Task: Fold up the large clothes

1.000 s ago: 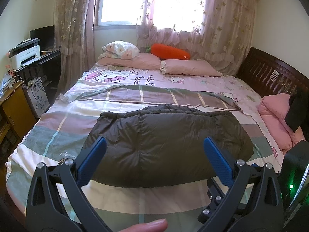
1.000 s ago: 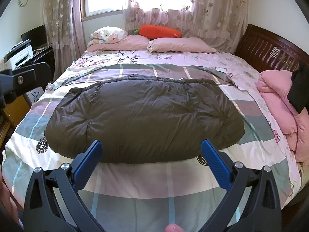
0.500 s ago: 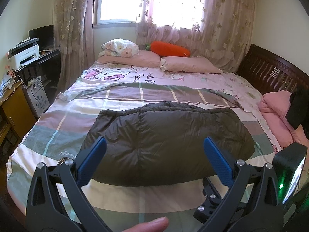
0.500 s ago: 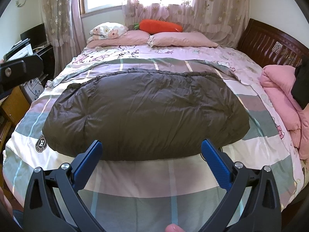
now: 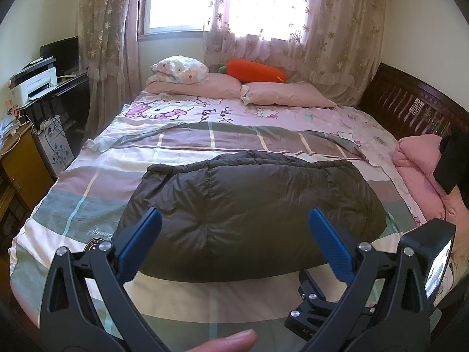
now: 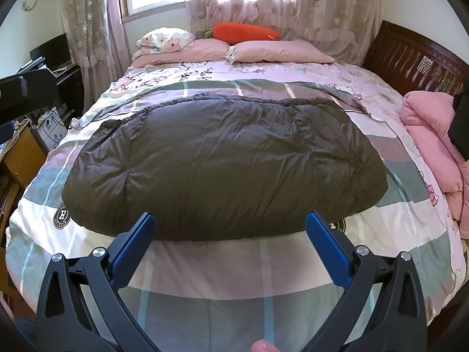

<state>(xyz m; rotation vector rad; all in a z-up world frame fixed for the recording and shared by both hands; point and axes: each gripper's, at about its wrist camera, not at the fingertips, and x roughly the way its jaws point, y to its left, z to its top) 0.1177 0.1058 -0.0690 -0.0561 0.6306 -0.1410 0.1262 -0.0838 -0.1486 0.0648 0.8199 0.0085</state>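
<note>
A dark grey puffy down jacket (image 5: 252, 217) lies folded into a wide oblong on the checked bedspread (image 5: 88, 182); it also shows in the right wrist view (image 6: 222, 164). My left gripper (image 5: 234, 220) is open and empty, held above the jacket's near edge. My right gripper (image 6: 230, 224) is open and empty, just short of the jacket's near edge. Part of the right gripper's body (image 5: 425, 264) shows at the lower right of the left wrist view.
Pink pillows (image 5: 287, 94) and an orange carrot cushion (image 5: 255, 70) lie at the bed's far end. A folded pink blanket (image 6: 428, 140) sits on the right side by the dark wooden board (image 6: 410, 55). A desk with a printer (image 5: 35, 82) stands on the left.
Both grippers have tilted slightly so the jacket sits lower and closer in view. The jaws stay open and the jacket has not moved.
</note>
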